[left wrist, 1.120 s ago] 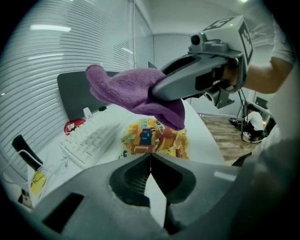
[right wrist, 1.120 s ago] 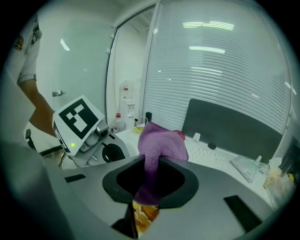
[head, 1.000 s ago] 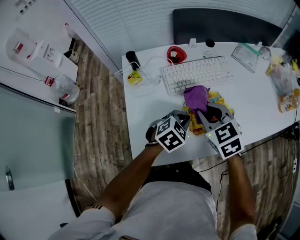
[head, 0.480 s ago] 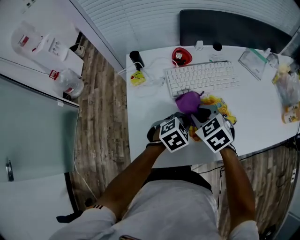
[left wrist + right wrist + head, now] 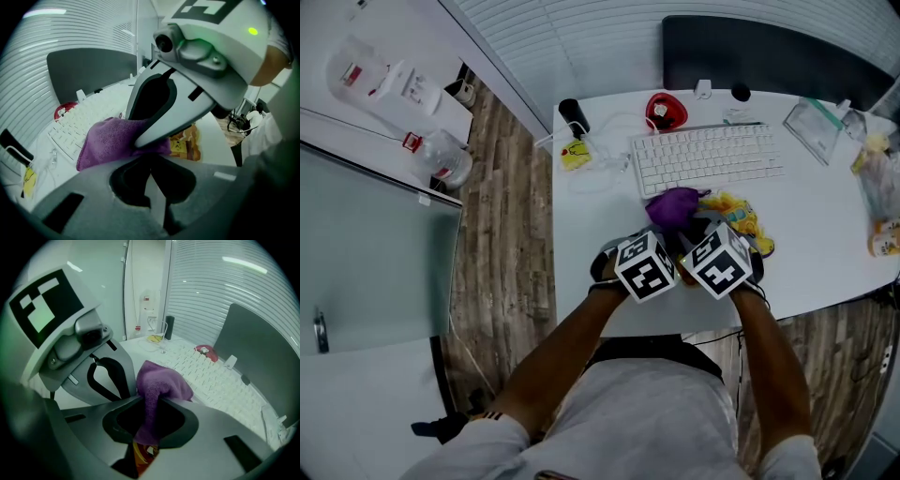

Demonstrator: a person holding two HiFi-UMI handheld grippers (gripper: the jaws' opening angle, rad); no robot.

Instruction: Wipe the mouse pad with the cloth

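My right gripper (image 5: 149,404) is pinching the purple cloth (image 5: 673,206). Its jaws are pressed onto a fold of it, and the rest of the cloth bunches up in a loose heap past the tips. That heap sits just in front of the white keyboard (image 5: 708,157), below its left half, nearly touching the front edge. Under the cloth lies the mouse pad (image 5: 742,217), yellow and orange with a printed pattern. It also sits just in front of the keyboard and reaches further right than the cloth does. Through the gap under my right jaws I see a strip of that pattern, so the cloth hangs down onto the pad there.

My left gripper (image 5: 151,164) is right beside the right one, on the side further from the keyboard's right end. Its jaws are pressed together and I see nothing between them. Their tips point at the near edge of the cloth, close under the right gripper's body. Both grippers are on the near side of the keyboard, over the white tabletop (image 5: 825,206). A red object (image 5: 664,111) lies behind the keyboard's left end.
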